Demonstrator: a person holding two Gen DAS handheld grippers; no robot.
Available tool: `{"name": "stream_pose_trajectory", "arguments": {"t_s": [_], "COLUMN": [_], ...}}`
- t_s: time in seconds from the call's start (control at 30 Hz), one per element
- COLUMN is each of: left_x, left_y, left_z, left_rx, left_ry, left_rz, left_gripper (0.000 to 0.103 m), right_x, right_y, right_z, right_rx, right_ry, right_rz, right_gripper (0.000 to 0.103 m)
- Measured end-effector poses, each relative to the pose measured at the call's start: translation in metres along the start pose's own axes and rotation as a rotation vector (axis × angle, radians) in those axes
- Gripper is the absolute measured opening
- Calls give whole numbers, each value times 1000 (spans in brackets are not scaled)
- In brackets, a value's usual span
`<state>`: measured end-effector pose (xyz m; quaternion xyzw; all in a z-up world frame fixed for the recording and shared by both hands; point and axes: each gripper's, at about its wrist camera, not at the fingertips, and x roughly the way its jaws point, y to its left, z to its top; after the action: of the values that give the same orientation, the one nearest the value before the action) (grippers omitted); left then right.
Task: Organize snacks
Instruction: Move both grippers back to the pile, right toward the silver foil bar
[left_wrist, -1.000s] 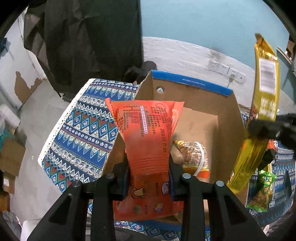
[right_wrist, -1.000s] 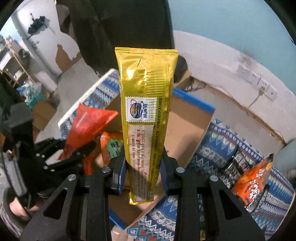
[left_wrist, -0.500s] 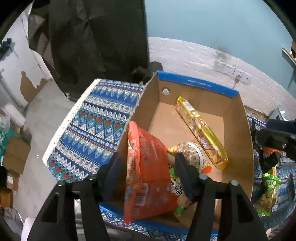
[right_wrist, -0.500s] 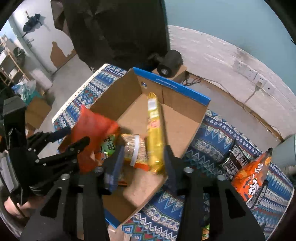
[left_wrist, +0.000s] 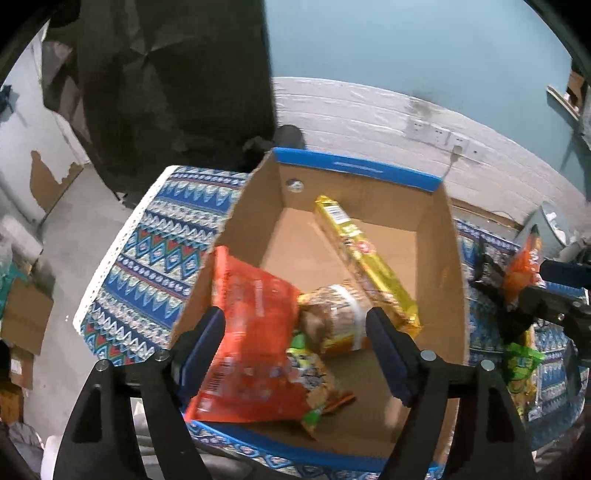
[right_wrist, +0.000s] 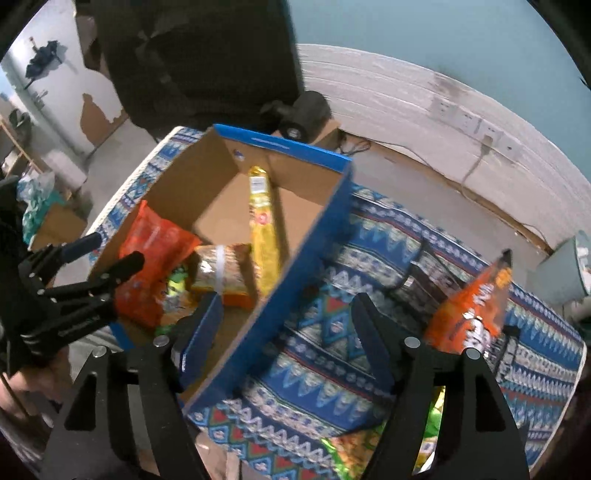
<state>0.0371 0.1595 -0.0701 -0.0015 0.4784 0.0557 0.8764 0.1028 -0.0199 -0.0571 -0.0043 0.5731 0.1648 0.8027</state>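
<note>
Both drops done: orange-red snack bag (left_wrist: 251, 332) resting inside the cardboard box (left_wrist: 436, 280) against its near-left wall, gold biscuit pack (left_wrist: 365, 258) lying slantwise across the box floor toward the far corner, a brown-and-white wrapped snack (left_wrist: 340, 317) and a green packet (left_wrist: 306, 373) wedged between them. Left claw (left_wrist: 295, 354) spread wide, having just been opening, with the orange-red bag's lower end still in the gap but no pad pressing on it. Right claw (right_wrist: 284, 332) likewise wide and just opened, empty, straddling the box's blue right wall with patterned cloth on the table (right_wrist: 369, 236) beneath.

Best next: lift left claw straight up and clear before swinging away, so no pad drags the bag back over the rim. Keep right claw wide while carrying it toward the standing orange chip bag (right_wrist: 476, 306) at the right. Approach that bag from above, square to its flat faces, closing near the upper seam rather than the puffed middle, likely to slip or crush. Mind the dark packet (right_wrist: 424, 273) lying just beside it; avoid nudging either.
</note>
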Motion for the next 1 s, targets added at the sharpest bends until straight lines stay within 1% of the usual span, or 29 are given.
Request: {"name": "stream_pose_trajectory", "arguments": {"t_s": [0.23,0.4,0.7,0.9,1.0], "left_x": [-5,-14,-26,-24,-20], "left_y": [-36,-65,-117,-152,-170], "left_z": [-1,-3,-11,-23,-31], "left_rx": [49,101,185,257,281], "left_ry": [14,5,20,54,91], "left_rz": [-41,-71,-138,-164,-194], "left_gripper": [80,80,80,80,80], "right_x": [-16,-23,-28,-31,-30], "right_y": [-37,-68,-120,-146,-158], "right_z": [-20,-44,-87,-116,-129], "right_rx": [33,73,160,210,228], "right_ry": [-13,-4,17,29,43], "right_rz": [-47,-78,-102,-116,-134], "right_gripper": [74,75,75,75,75]}}
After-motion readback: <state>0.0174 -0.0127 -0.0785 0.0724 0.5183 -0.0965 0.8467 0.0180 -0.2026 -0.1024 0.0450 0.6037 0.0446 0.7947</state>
